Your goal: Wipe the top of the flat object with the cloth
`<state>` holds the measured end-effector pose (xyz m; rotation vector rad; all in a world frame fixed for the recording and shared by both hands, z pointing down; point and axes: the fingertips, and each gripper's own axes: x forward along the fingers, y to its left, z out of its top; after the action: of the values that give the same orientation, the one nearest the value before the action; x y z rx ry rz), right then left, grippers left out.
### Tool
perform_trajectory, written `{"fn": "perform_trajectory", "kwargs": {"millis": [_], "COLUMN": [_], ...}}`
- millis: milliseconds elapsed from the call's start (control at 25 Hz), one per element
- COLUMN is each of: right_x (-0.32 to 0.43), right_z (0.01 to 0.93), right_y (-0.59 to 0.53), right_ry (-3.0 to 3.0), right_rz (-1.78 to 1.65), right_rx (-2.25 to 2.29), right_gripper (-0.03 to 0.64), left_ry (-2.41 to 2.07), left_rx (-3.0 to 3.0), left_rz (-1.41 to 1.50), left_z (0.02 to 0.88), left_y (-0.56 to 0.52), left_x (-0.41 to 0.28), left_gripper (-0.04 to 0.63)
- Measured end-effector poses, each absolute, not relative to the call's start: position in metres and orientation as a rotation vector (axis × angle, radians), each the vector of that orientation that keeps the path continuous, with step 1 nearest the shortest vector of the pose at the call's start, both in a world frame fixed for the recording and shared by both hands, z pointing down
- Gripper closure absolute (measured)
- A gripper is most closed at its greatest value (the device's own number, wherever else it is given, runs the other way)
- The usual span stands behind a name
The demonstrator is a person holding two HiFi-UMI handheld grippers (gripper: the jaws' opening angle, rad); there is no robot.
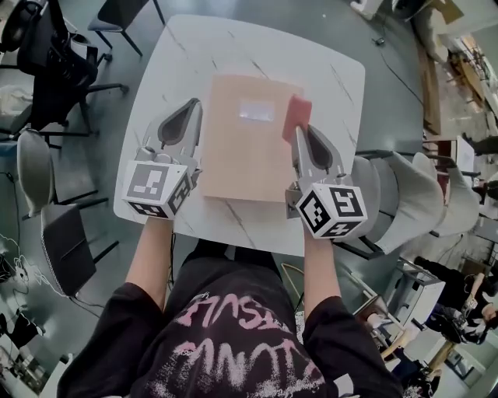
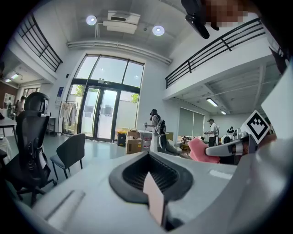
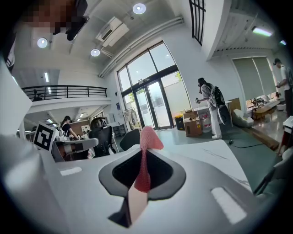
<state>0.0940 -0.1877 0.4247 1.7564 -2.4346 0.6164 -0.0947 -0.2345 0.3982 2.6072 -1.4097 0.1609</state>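
Fingers of the right gripper point(image 1: 300, 130) are clenched on a pink cloth point(image 1: 296, 115), which sticks out past their tips as a folded flap. The cloth sits over the far right edge of the flat object point(image 1: 237, 151), a tan board with a pale label near its far end, lying in the middle of the table point(image 1: 257, 39). The left gripper point(image 1: 192, 110) lies along the board's left edge. Its fingers are pressed together with only a thin tan strip showing at their seam. Whether they touch the board I cannot tell.

The table is white with thin grey veins and rounded corners. Pale grey chairs point(image 1: 405, 198) crowd close against its right side, just beside the person's right arm. A dark chair seat point(image 1: 66, 245) stands near the left side, a black office chair point(image 1: 43, 47) stands off to the far left, and another dark chair point(image 1: 117, 12) stands beyond the far corner.

The floor is smooth and grey. The room is a tall hall with glass doors point(image 2: 98, 114), a railed balcony point(image 2: 215, 45) and round ceiling lights point(image 2: 158, 30). Cardboard boxes point(image 2: 133, 144) sit on the floor near the doors, with people point(image 2: 154, 128) standing beside them.
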Motion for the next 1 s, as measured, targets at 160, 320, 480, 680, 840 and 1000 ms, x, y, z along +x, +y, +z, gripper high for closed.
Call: {"fn": "perform_trajectory", "kwargs": {"millis": [160,320,480,680,840,1000], "right_x": [0.094,0.094,0.097,0.098,0.093,0.083], "right_z": [0.435,0.446,0.454,0.46,0.462,0.46], "right_y": [-0.19,-0.192,-0.193,-0.198,-0.203,-0.207], "right_ry": [-2.424,-2.409,-2.393,-2.38,-2.38,-2.396], "right_rz": [0.644,0.666,0.681,0.691,0.694,0.691], "right_rx": [1.744,1.737,1.73,1.728,1.716,1.691], "right_gripper": [0.566,0.566,0.565,0.566,0.566,0.565], "left_ry": [-1.406,-1.401,-1.393,-1.387,-1.384,-1.379], "left_rx": [2.611,2.6,2.584,2.569,2.559,2.559], "left_rz": [0.185,0.189,0.208,0.205,0.188,0.183], "left_z": [0.407,0.417,0.428,0.435,0.434,0.435], "left_y": [-0.238,-0.24,-0.24,-0.243,-0.246,-0.244], "left_x": [-0.093,-0.093,-0.091,-0.091,-0.091,-0.092], "left_gripper": [0.595,0.594,0.595,0.594,0.595,0.595]}}
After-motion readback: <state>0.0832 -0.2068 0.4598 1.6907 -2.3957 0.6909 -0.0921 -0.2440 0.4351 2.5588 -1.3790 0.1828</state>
